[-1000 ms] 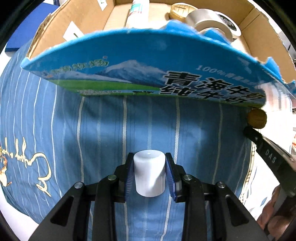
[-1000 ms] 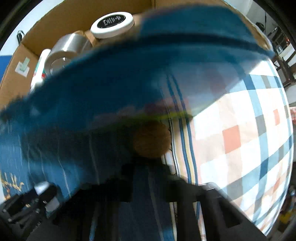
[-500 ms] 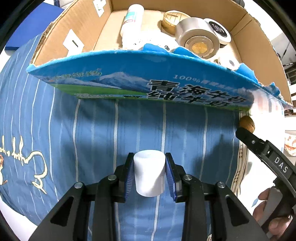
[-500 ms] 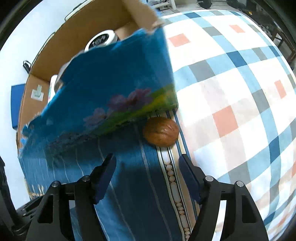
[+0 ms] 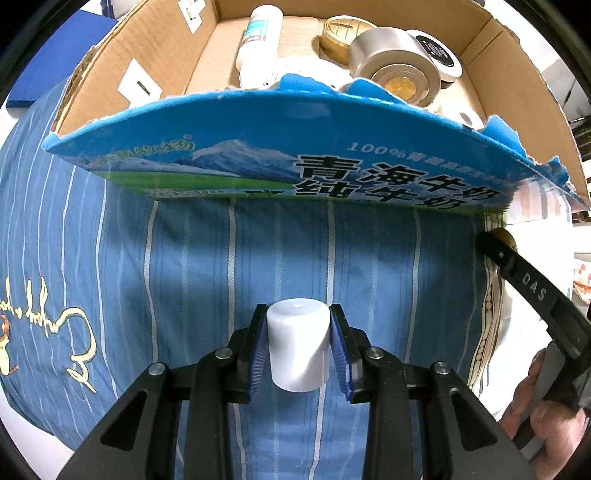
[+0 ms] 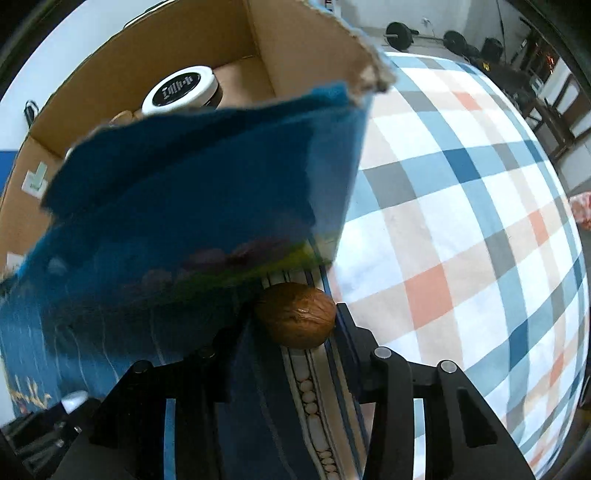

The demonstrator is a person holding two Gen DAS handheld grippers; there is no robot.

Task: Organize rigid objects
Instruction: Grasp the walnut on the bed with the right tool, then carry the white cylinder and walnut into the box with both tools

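My left gripper (image 5: 297, 345) is shut on a white plastic cap (image 5: 297, 349) and holds it over the blue striped cloth, in front of the cardboard box (image 5: 166, 66). The box has a blue printed front flap (image 5: 295, 166). My right gripper (image 6: 293, 321) has its fingers on either side of a brown walnut (image 6: 295, 319) lying on the cloth at the box's right front corner. The jaws look closed on it. The right gripper's finger (image 5: 524, 280) also shows at the right edge of the left wrist view, with the walnut (image 5: 504, 234) at its tip.
Inside the box lie a white bottle (image 5: 258, 37), a gold tin (image 5: 343, 31), a tape roll (image 5: 395, 66) and a black-lidded jar (image 6: 181, 90). A checked cloth (image 6: 461, 240) covers the surface to the right. A blue striped cloth (image 5: 184, 277) lies in front of the box.
My right gripper has moved forward to the walnut and its fingers have closed in around it. My left gripper keeps hold of the white cap and has moved closer to the box.
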